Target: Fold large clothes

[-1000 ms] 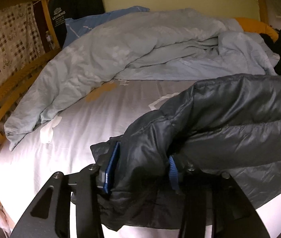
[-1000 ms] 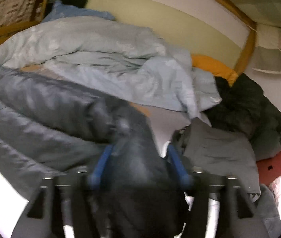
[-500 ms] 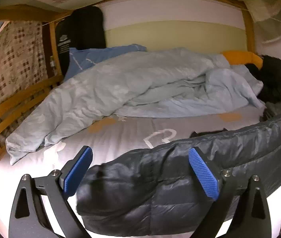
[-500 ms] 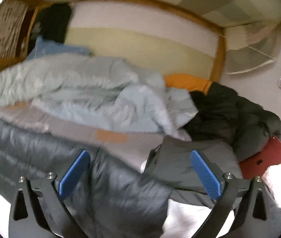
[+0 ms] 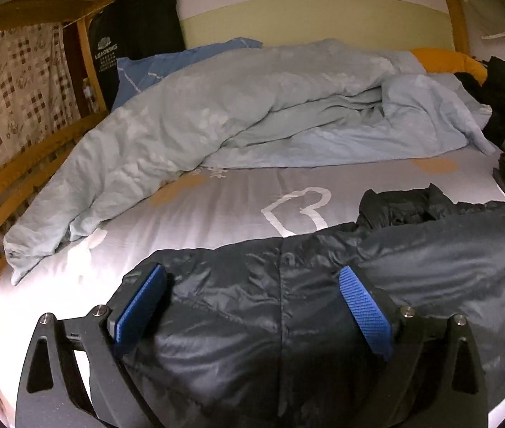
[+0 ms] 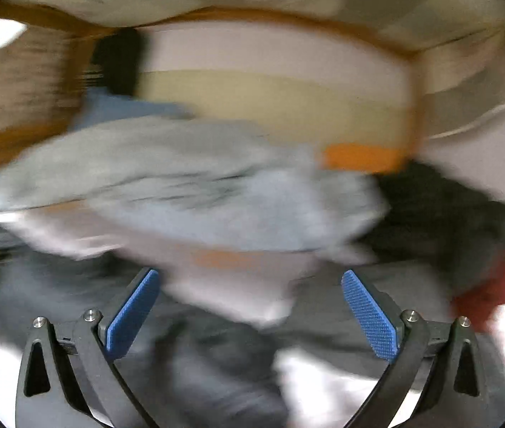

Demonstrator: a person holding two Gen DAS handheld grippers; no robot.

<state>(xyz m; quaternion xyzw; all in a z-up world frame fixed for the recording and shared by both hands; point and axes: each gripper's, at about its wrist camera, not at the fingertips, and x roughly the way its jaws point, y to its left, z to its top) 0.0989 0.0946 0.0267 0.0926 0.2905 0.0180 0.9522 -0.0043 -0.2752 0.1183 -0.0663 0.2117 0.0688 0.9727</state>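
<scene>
A dark charcoal quilted puffer jacket (image 5: 288, 303) lies on a pale grey bedsheet (image 5: 216, 207) printed with white outlines and orange patches. Behind the jacket lies a light blue duvet (image 5: 252, 107) with a faint white floral print; beyond it, an orange cushion (image 5: 444, 64) and a brown-and-cream checked curtain (image 5: 13, 89).

The left wrist camera sits low behind its tongs (image 5: 252, 306), close over a dark quilted puffer jacket (image 5: 288, 314), and looks slightly downward across the pale grey bedsheet (image 5: 216, 210) towards the wall at the far side. The right wrist camera looks the same general way from behind its own tongs (image 6: 250, 312), though its picture is heavily smeared. Both views share the crumpled light-blue duvet (image 5: 252, 107), the orange cushion (image 5: 444, 62) and the cream-and-white wall (image 5: 305, 14).
</scene>
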